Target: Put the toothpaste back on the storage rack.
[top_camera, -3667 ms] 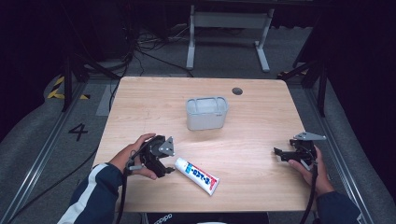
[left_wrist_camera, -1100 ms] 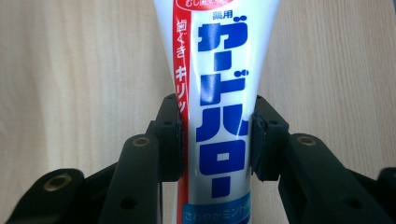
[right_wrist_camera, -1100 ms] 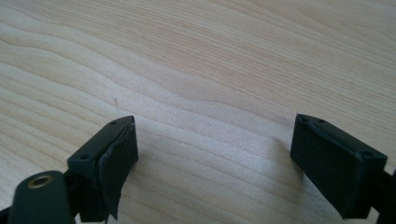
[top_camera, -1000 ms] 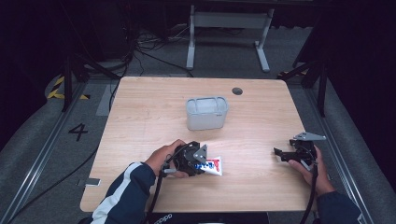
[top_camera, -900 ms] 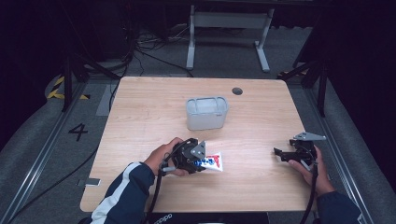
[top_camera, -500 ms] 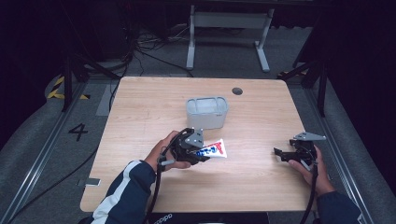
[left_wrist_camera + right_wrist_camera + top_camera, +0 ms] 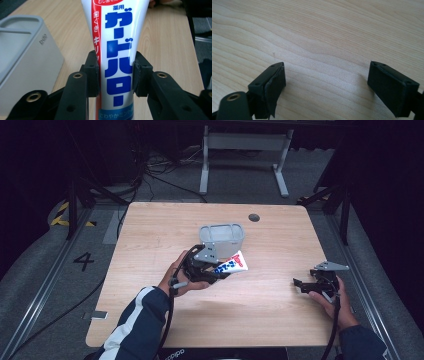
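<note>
Carrying white toothpaste tube with blue-red lettering (image 7: 117, 57): left gripper (image 7: 207, 268) clamps tube mid-body, lifted off light wooden table (image 7: 165, 227), tube end pointing 2 o'clock. Grey plastic open-top holder (image 7: 221, 239) just beyond at 12 o'clock. Judged step: transport to holder. Next: tilt upright, lower into compartment. Right gripper (image 7: 327, 86) idle at 3 o'clock, jaws wide, holding nothing.

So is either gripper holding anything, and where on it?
The left gripper pinches the toothpaste tube across its body. The right gripper is open, holding nothing.
</note>
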